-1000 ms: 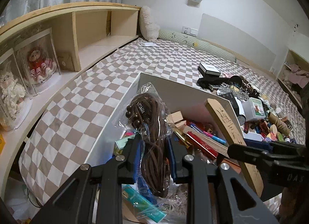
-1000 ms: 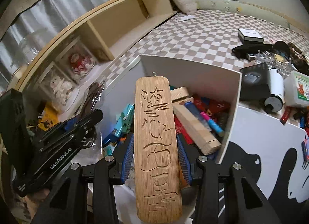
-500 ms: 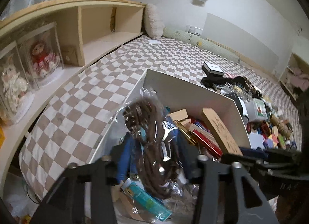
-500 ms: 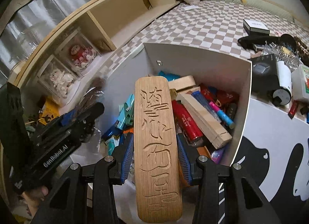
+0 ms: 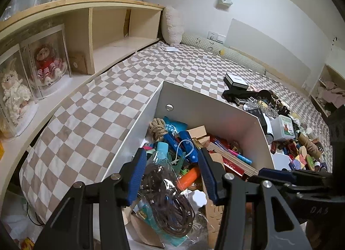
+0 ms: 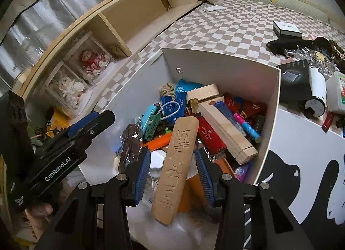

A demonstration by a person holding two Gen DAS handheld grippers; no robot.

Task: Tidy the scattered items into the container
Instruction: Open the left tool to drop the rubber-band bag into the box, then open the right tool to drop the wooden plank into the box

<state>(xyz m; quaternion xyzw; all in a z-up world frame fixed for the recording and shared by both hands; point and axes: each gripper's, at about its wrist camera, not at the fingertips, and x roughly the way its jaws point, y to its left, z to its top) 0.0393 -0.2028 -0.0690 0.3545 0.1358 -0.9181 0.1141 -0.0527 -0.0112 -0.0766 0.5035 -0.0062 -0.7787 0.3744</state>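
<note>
A white box (image 5: 215, 103) (image 6: 226, 58) on the checked bed holds several small items. My left gripper (image 5: 171, 157) hangs open over its near end. A clear bag of brown cord (image 5: 170, 211) (image 6: 129, 142) lies loose in the box under the left gripper's fingers. My right gripper (image 6: 172, 153) hovers over the box with a carved wooden plaque (image 6: 179, 163) tilted between its fingers. There is a gap on each side of the plaque, and its near end rests low in the box. The left wrist view shows the plaque (image 5: 212, 217) on edge, just past the right gripper (image 5: 269, 173).
Scattered items lie on the bed right of the box: a black box (image 6: 295, 77), a white bottle (image 6: 317, 90), a green-labelled tub (image 5: 284, 127) and small bits. A wooden shelf (image 5: 107, 40) with cased dolls (image 5: 47, 64) runs along the left. A hand (image 6: 38, 209) holds the left gripper.
The left jaws opened and the bag of cord dropped from between them into the box. The plaque slipped out of the right jaws' hold and tilted down into the box.
</note>
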